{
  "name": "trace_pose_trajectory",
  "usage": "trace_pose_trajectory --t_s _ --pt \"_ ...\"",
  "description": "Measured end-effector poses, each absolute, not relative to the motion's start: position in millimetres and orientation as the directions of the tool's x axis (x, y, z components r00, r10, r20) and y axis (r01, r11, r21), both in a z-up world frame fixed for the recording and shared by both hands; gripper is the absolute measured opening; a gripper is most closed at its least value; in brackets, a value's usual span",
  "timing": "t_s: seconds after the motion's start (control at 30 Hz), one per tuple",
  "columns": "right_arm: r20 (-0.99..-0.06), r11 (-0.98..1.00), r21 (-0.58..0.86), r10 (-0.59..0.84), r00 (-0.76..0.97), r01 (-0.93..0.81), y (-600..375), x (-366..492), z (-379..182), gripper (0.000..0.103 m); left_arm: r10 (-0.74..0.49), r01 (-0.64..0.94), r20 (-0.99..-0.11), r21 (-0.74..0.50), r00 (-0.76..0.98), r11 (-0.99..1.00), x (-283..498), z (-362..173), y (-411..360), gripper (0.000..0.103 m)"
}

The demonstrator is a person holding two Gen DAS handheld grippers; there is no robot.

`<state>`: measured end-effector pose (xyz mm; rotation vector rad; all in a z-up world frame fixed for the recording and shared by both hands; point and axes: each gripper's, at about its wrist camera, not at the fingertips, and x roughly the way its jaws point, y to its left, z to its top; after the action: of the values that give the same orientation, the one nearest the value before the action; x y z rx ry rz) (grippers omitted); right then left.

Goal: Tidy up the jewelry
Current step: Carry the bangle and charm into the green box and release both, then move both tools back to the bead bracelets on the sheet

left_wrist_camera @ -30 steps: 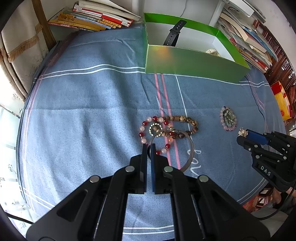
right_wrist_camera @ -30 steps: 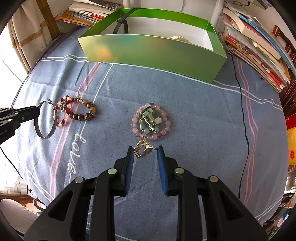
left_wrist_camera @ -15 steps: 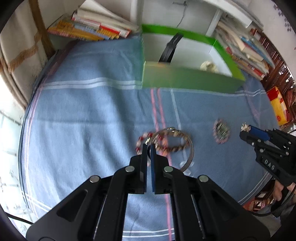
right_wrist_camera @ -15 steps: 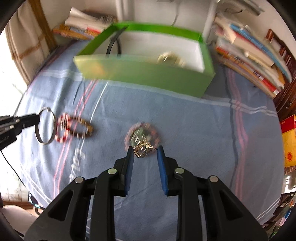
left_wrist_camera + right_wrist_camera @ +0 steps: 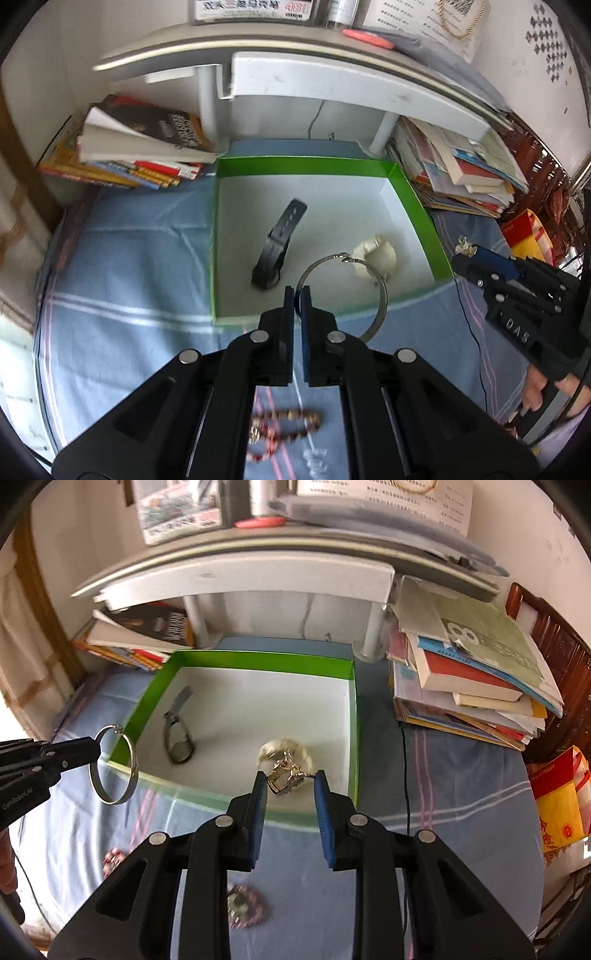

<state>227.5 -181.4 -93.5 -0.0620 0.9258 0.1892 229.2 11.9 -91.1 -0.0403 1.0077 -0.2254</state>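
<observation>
My left gripper [image 5: 297,295] is shut on the rim of a silver bangle [image 5: 385,299], held in the air over the near wall of the green box [image 5: 417,206]. In the right wrist view, that bangle [image 5: 133,760] hangs at the left beside the box [image 5: 258,656]. My right gripper [image 5: 290,777] is shut on a small gold ornament [image 5: 284,775] above the box's near right part. The box holds a black watch strap [image 5: 279,247] and a pale cream piece [image 5: 375,258]. Bead bracelets [image 5: 284,432] and a pink bead bracelet [image 5: 243,904] lie on the blue cloth below.
Book stacks [image 5: 140,155] [image 5: 472,679] flank the box on the left and right. A white shelf riser [image 5: 332,92] stands behind it. A black cable [image 5: 406,775] runs over the cloth right of the box. A hand [image 5: 539,391] grips the right tool.
Both grippers have risen and travelled forward to the green box, carrying the bangle and the ornament. The bracelets on the cloth have dropped to the bottom of both views.
</observation>
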Motion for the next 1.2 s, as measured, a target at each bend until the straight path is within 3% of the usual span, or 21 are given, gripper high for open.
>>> trace_pose_trajectory --t_s 0.57,0.63,0.67,0.7,0.73,0.77,0.9,1.03,1.2 --pt "-0.854 0.98 0.002 0.106 0.51 -0.2 -169.8 290.1 -145.2 0.027 -0.181 0.144 -0.879 -0.13 0.441 0.981 298.2 -146.1 -9.9 0.005" --pt "-0.854 0.982 -0.002 0.097 0.511 -0.19 -170.3 290.5 -147.0 0.041 -0.174 0.134 -0.884 -0.128 0.435 0.983 300.0 -149.0 -7.4 0.006" --pt "-0.851 0.983 0.002 0.097 0.516 -0.181 -171.3 288.9 -146.0 0.05 -0.172 0.13 -0.883 -0.127 0.437 0.983 300.1 -148.8 -5.7 0.012" --pt "-0.848 0.984 0.006 0.098 0.521 -0.176 -171.8 286.8 -144.1 0.052 -0.173 0.127 -0.881 -0.13 0.44 0.983 298.4 -147.6 -3.0 0.018" --pt "-0.847 0.984 0.012 0.103 0.522 -0.176 -172.7 284.3 -141.7 0.052 -0.171 0.123 -0.879 -0.129 0.445 0.984 295.9 -145.4 0.4 0.031" --pt "-0.844 0.984 0.022 0.112 0.524 -0.175 -174.2 279.1 -138.0 0.052 -0.168 0.118 -0.874 -0.128 0.456 0.985 291.6 -141.5 4.7 0.035" --pt "-0.827 0.984 0.056 0.14 0.544 -0.169 -183.4 247.8 -121.3 0.052 -0.152 0.103 -0.854 -0.115 0.498 0.988 258.9 -125.9 32.7 0.037" --pt "-0.849 0.981 0.048 0.139 0.509 -0.188 -183.1 206.0 -129.8 0.052 -0.114 0.067 -0.886 -0.094 0.45 0.993 208.5 -143.3 66.9 0.037" --pt "-0.923 0.982 0.037 0.106 0.371 -0.187 -176.6 165.3 -178.8 0.039 -0.079 0.032 -0.943 -0.073 0.322 0.997 153.4 -191.7 90.9 0.036"
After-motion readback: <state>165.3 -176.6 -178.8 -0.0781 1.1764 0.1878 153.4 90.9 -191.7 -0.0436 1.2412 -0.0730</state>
